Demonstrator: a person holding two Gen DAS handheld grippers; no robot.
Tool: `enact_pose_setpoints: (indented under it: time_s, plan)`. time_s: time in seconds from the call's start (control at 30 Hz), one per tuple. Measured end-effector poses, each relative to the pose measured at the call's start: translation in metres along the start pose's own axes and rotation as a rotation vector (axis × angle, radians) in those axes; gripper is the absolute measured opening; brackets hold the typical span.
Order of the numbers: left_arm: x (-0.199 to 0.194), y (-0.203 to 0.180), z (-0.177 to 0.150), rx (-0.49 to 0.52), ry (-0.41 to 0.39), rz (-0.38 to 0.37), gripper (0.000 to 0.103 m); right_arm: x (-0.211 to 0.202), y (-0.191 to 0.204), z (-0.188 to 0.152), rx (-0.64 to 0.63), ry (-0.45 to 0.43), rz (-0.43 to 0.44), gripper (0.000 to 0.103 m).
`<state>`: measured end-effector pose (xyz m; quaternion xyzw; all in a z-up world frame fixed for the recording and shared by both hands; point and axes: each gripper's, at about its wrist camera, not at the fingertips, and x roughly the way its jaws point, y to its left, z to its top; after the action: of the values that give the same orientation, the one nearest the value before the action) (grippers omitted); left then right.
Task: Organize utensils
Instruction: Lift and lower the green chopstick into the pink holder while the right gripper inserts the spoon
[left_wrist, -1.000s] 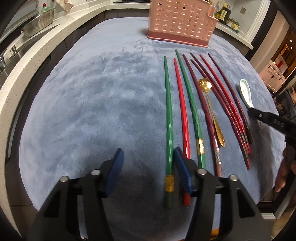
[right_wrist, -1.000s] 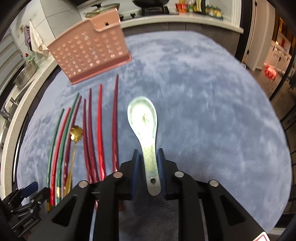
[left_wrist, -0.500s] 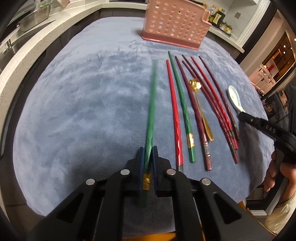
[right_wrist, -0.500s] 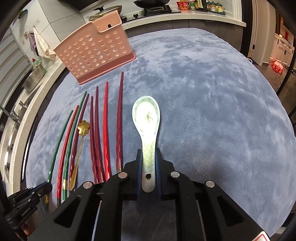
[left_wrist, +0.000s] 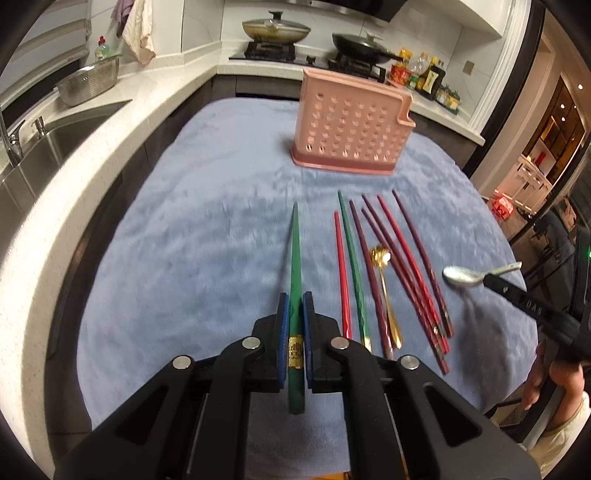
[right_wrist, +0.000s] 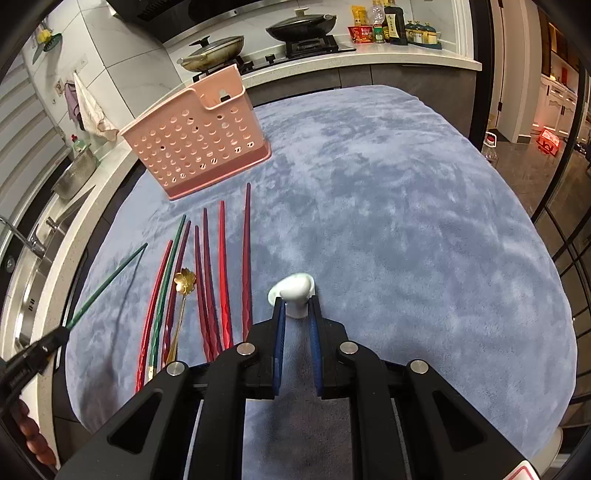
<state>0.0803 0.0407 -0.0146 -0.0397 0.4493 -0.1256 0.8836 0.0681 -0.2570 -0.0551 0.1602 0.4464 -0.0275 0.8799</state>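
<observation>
Left gripper clamping green chopstick clear of cloth, right gripper pinching ceramic spoon aloft, remaining chopsticks and gold spoon lying before pink holder.

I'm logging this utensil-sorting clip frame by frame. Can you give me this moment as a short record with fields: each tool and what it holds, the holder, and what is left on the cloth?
left tool: shut on green chopstick, lifted off the cloth, tip pointing toward the holder
right tool: shut on ceramic spoon, raised, bowl forward
pink holder: upright at the far end of the blue cloth; inside not visible
left on cloth: one green chopstick, several red and dark red chopsticks, gold spoon among them
</observation>
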Motion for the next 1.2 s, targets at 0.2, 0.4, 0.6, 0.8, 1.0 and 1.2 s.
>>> enact_pose_setpoints:
  time_s: [0.2, 0.4, 0.6, 0.8, 1.0, 1.2]
  plan:
    - [-0.011, -0.001, 0.013, 0.01, -0.044, 0.01, 0.006, -0.007, -0.003, 0.002, -0.001, -0.016, -0.008, 0.012]
    - [-0.004, -0.003, 0.007, 0.014, -0.015, 0.01, 0.006, 0.005, -0.015, -0.01, 0.028, 0.033, -0.013, 0.016]
    - [0.005, -0.004, -0.001, 0.009, 0.019, 0.009, 0.006, 0.015, -0.032, -0.021, 0.113, 0.065, 0.031, 0.019]
    - [0.007, -0.004, -0.003, 0.005, 0.029, 0.011, 0.006, 0.009, -0.037, -0.019, 0.144, 0.033, 0.05, 0.042]
    - [0.008, -0.005, -0.004, 0.01, 0.036, 0.017, 0.006, 0.017, -0.05, -0.015, 0.188, 0.02, 0.056, 0.036]
    - [0.003, -0.002, -0.002, -0.002, 0.031, 0.011, 0.006, 0.009, -0.048, -0.01, 0.181, -0.001, 0.074, 0.012]
